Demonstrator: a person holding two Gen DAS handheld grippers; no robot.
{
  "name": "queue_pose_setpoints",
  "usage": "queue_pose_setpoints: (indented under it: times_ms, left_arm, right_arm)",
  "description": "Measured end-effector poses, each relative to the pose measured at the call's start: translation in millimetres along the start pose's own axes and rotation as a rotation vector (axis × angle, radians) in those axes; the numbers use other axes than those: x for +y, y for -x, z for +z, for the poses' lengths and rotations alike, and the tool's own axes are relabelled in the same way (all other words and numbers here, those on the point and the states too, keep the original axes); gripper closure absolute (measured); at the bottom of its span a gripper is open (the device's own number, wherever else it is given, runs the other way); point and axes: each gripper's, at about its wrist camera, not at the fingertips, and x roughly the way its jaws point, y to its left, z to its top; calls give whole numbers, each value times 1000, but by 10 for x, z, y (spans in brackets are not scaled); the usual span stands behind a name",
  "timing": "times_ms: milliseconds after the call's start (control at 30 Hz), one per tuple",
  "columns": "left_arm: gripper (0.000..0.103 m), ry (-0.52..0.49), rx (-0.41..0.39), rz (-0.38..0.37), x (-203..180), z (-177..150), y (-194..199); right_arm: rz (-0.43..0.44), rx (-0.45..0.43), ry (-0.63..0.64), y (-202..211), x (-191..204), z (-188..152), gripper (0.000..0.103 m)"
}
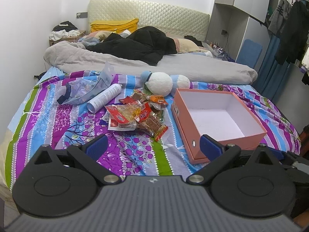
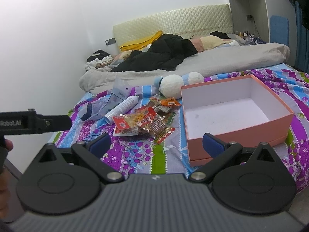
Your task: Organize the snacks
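Blue-padded fingers of the left tool (image 1: 153, 147) spread wide at the bottom of the left wrist view, holding nothing and hanging over the bedspread (image 1: 135, 154); its right finger overlaps the near wall of the box in the view, though contact cannot be told. In the right wrist view the right tool (image 2: 157, 143) is just as widely spread and empty, its right pad also in front of the box's near wall.

One bed carries everything. Its patterned bedspread of purple, blue and green stripes lies nearest, with one grey quilt (image 1: 119, 60) bunched behind it and one black garment (image 1: 139, 46) on top of that. One salmon-pink box (image 1: 218, 135) with a white inside sits open and empty on the right of the bedspread. Behind it lies one soft toy (image 1: 160, 83) with two white balls and pale blue parts. Left of the toy, one crumpled clear plastic bag (image 1: 83, 89) rests against one white spray can (image 1: 105, 98) lying on its side; its print is too small to read.

Snack packets (image 1: 139, 114) lie in one heap between the can and the box, just left of the box and apart from it. They are red, orange and clear wrappers with red labels; the writing is unreadable and the overlapping packets cannot be counted.

On the left edge of the right wrist view, a black bar reads "Robot.AI".
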Motion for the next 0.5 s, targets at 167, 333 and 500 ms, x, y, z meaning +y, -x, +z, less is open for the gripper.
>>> queue_pose_setpoints:
  times_ms: [167, 333, 500]
  left_arm:
    - [0, 2, 4, 0, 4, -1, 8]
    - [0, -3, 2, -9, -12, -41, 34]
    - [0, 2, 4, -6, 3, -64, 44]
  right_arm:
    - [-2, -2, 3, 1, 2, -1, 0]
    - [-1, -3, 2, 0, 5, 2, 0]
    - [-6, -3, 2, -5, 15, -5, 0]
